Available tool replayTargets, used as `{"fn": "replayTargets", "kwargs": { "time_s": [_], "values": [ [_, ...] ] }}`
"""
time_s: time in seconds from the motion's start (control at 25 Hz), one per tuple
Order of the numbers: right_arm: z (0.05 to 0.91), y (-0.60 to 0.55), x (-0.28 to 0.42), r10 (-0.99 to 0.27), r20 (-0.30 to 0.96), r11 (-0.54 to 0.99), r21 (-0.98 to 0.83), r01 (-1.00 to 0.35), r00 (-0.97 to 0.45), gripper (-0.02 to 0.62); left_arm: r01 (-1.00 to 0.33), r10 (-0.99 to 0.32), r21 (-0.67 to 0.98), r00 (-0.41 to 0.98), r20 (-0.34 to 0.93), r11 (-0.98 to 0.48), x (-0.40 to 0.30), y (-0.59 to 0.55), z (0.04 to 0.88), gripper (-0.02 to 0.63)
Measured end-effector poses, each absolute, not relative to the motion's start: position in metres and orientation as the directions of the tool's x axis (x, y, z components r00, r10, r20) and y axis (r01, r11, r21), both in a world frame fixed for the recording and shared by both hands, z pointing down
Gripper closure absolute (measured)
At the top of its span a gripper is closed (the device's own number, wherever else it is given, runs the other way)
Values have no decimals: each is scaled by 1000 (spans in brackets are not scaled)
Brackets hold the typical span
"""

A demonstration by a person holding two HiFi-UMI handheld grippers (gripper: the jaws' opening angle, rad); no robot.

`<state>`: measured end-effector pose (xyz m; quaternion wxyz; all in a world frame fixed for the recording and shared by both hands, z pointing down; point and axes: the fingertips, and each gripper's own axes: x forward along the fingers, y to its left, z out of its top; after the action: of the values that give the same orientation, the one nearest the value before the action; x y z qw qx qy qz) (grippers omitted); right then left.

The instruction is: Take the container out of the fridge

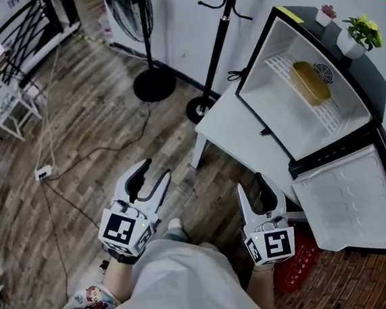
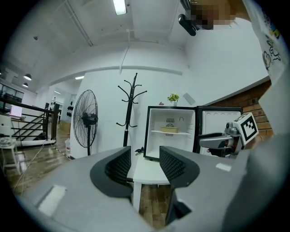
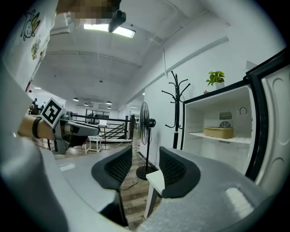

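Note:
A small black fridge (image 1: pixel 378 100) stands on a white table (image 1: pixel 239 131) with its door (image 1: pixel 351 200) swung wide open. On its wire shelf lies a yellow container (image 1: pixel 310 82), also in the left gripper view (image 2: pixel 169 129) and the right gripper view (image 3: pixel 218 132). My left gripper (image 1: pixel 156 170) and right gripper (image 1: pixel 259 185) hover low over the floor, well short of the table. Each one is open with nothing between its fingers. The left gripper (image 2: pixel 144 164) points at the table's front; the right gripper (image 3: pixel 145 166) points past its corner.
A standing fan (image 1: pixel 135 9) and a black coat stand (image 1: pixel 217 44) rise left of the table. Cables and a power strip (image 1: pixel 43 172) lie on the wood floor. A red basket (image 1: pixel 298 262) sits under the open door. Two potted plants (image 1: pixel 357 34) top the fridge.

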<state>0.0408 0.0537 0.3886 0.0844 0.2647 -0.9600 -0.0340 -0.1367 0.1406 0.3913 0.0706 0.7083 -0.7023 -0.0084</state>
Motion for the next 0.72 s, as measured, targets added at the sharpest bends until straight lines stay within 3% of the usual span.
{"fn": "replayTargets", "kwargs": {
  "time_s": [0.72],
  "values": [
    [403,11,16,-564,181,825,93,-557,-806,402,-988,-991,148,70,117,-52,-166,90,416,411]
  ]
}}
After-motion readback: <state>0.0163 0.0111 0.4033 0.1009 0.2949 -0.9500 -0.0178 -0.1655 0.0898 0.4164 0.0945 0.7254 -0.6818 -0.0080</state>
